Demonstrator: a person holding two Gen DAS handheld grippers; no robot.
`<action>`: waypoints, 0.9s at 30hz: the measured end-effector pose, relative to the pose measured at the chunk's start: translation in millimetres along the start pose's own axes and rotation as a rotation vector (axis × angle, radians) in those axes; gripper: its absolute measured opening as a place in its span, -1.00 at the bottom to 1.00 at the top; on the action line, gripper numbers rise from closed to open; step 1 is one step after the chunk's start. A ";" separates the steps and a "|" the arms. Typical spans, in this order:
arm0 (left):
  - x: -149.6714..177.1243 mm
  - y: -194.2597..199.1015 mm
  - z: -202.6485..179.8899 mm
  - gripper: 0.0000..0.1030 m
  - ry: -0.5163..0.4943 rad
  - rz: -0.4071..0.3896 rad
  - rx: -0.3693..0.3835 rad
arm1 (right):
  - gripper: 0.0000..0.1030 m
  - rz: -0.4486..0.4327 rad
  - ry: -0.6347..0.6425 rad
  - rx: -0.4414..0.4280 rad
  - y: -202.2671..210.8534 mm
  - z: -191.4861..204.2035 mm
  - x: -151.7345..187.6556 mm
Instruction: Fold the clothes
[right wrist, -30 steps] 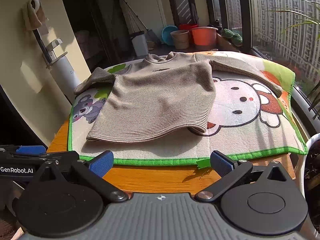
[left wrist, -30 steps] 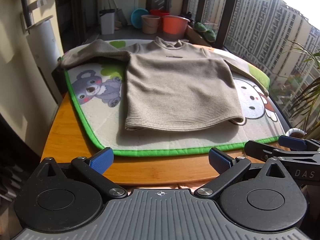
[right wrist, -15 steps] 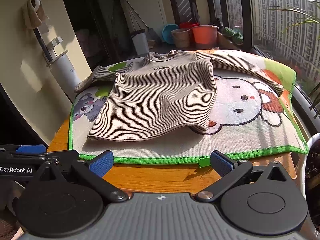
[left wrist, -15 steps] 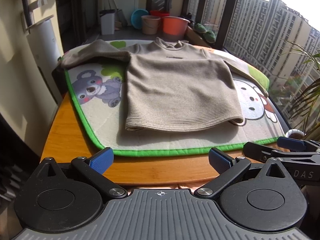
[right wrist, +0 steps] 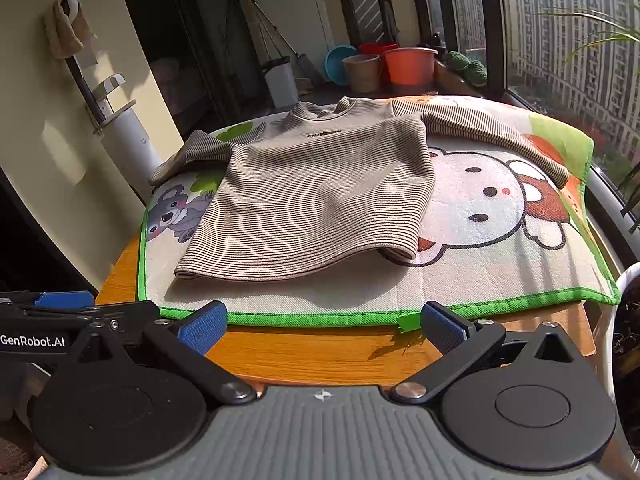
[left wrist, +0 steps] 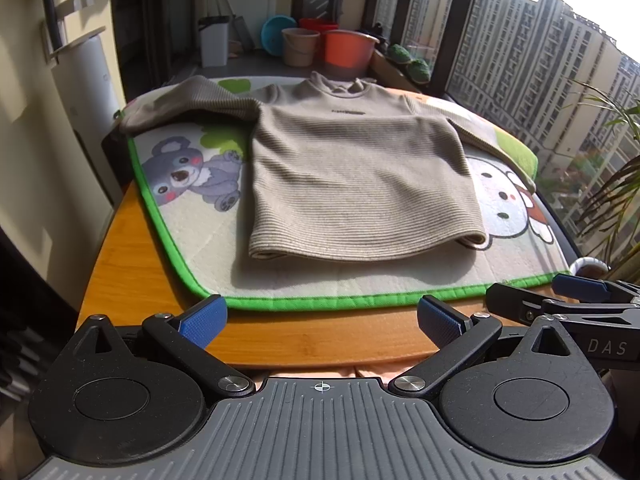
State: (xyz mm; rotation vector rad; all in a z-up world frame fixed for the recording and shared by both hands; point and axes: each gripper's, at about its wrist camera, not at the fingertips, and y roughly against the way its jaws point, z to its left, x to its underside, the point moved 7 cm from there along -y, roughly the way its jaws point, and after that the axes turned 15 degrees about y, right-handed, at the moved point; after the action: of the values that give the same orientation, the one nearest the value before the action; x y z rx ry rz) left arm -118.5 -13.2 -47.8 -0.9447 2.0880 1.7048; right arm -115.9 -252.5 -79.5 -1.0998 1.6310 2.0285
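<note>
A beige striped long-sleeve sweater (left wrist: 352, 184) lies flat, front up, on a cartoon mat (left wrist: 192, 248), sleeves spread to both sides; it also shows in the right wrist view (right wrist: 316, 196). My left gripper (left wrist: 320, 318) is open and empty, held over the wooden table's near edge, short of the mat. My right gripper (right wrist: 322, 326) is open and empty at the same near edge. The right gripper shows at the right of the left wrist view (left wrist: 560, 300). The left gripper shows at the left of the right wrist view (right wrist: 64, 312).
The wooden table (left wrist: 132, 276) carries the green-edged mat (right wrist: 500, 280). Buckets (left wrist: 348, 50) and a white bin (left wrist: 214, 40) stand on the floor behind. A white cylinder (right wrist: 132, 140) stands by the left wall. A potted plant (left wrist: 612, 200) and windows are on the right.
Both grippers have eased slightly forward towards the mat; jaws stay open. The sweater has not moved.
</note>
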 end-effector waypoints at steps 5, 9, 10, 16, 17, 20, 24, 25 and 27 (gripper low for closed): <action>0.3 1.1 -0.4 1.00 0.001 0.002 0.001 | 1.00 0.004 -0.003 -0.003 -0.4 0.1 0.6; 0.7 0.5 -0.1 1.00 0.002 0.006 0.002 | 1.00 0.008 -0.006 -0.006 -0.8 0.1 1.1; 0.8 -0.1 0.1 1.00 0.002 0.008 0.002 | 1.00 0.009 -0.006 -0.006 -0.9 0.2 1.2; 1.6 -3.6 1.6 1.00 0.005 0.016 0.002 | 1.00 0.014 -0.010 -0.010 -1.4 0.3 1.9; 1.7 -4.0 1.7 1.00 0.006 0.018 0.003 | 1.00 0.015 -0.011 -0.011 -1.5 0.3 2.1; 1.9 -4.7 1.7 1.00 0.007 0.021 0.004 | 1.00 0.017 -0.013 -0.012 -1.8 0.3 2.4; 1.9 -5.0 1.3 1.00 0.009 0.023 0.005 | 1.00 0.019 -0.014 -0.014 -4.0 -0.9 1.8; 1.9 -5.1 1.2 1.00 0.009 0.023 0.005 | 1.00 0.020 -0.014 -0.015 -4.0 -1.3 1.8; 2.1 -5.4 1.2 1.00 0.009 0.024 0.006 | 1.00 0.019 -0.015 -0.015 -4.2 -1.7 1.6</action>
State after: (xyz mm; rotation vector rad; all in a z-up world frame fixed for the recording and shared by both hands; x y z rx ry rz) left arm -116.8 -13.1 -53.4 -0.9313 2.1174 1.7084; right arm -113.5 -253.1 -83.7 -1.0755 1.6282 2.0589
